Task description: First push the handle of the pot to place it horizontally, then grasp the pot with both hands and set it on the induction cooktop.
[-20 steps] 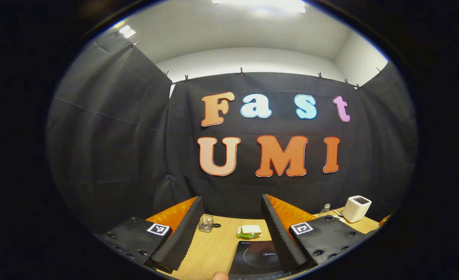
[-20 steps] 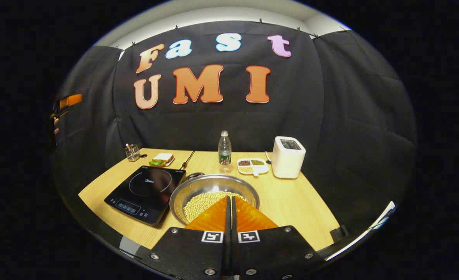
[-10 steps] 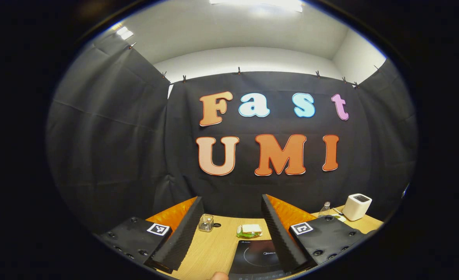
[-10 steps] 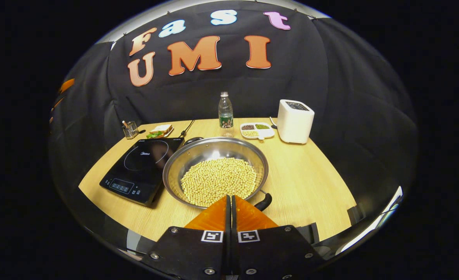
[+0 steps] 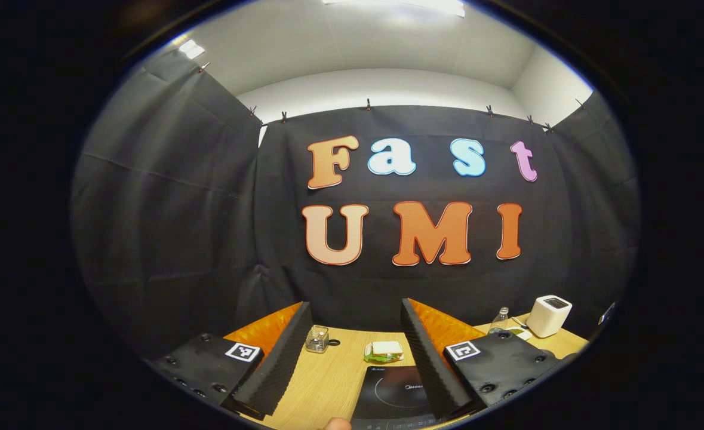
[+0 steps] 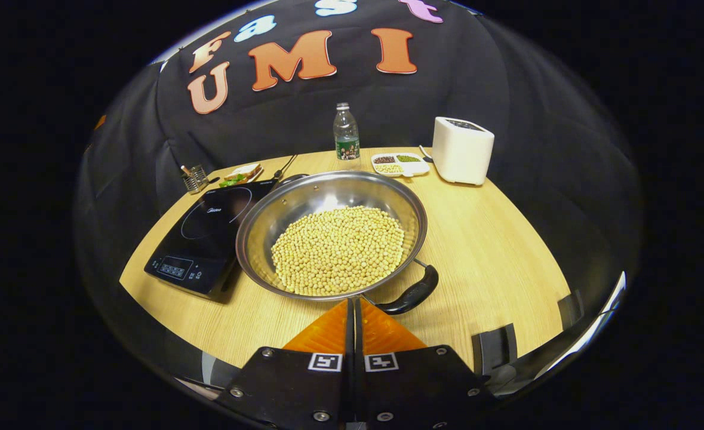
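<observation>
Pot [image 6: 331, 233], a wide steel pan loaded with beans [image 6: 338, 248], sits on the table [image 6: 495, 239] just right of the cooktop [image 6: 205, 239], its rim overlapping the cooktop's near corner; its near handle [image 6: 412, 294] lies flat, pointing right of the right gripper [image 6: 352, 303], with a second small handle [image 6: 292, 178] at the far rim. Right gripper: fingers pressed together on nothing, tips just short of the near rim and beside the handle. Left gripper [image 5: 354, 310]: fingers spread wide, empty, held high and level above the cooktop [image 5: 396, 394]. Handling, as judged: stiff and smooth metal, probably heavy with its load; loose beans would shift or spill on any tilt; best taken by the two opposite handles, one gripper each, and kept level; the bare rim would likely slip.
</observation>
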{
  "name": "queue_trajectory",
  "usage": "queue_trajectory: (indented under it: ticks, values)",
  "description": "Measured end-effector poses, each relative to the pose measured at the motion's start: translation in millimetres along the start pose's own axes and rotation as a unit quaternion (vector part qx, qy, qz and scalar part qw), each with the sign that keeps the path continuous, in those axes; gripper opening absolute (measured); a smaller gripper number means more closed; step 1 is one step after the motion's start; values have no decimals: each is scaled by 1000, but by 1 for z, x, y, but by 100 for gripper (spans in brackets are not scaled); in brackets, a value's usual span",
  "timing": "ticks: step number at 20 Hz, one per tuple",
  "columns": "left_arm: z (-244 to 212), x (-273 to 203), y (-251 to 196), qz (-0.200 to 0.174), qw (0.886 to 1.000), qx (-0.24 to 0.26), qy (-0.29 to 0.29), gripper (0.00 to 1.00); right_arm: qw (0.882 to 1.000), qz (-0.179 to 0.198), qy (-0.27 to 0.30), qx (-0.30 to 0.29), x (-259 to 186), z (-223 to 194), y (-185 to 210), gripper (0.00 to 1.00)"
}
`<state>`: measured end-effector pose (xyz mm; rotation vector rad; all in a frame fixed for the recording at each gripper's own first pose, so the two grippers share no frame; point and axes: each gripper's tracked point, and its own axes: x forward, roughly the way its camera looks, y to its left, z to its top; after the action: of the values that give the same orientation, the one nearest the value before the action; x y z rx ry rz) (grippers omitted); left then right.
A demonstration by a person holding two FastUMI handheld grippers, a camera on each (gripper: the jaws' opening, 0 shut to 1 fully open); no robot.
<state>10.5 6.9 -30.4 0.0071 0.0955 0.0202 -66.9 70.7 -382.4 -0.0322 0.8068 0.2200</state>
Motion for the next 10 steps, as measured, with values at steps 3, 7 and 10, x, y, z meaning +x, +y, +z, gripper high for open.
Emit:
queue_trajectory:
  ticks: [3,7,10]
  values:
    - [1,0,0,1,1000,0,-1,99,1000,-9,0,10,9,-2,-9,0]
    - [-4,2,-2,1,1000,3,4,99,999,-5,-5,45,10,2,-13,0]
    - [-5,2,1,2,1000,3,6,99,999,-23,-10,43,14,7,-24,0]
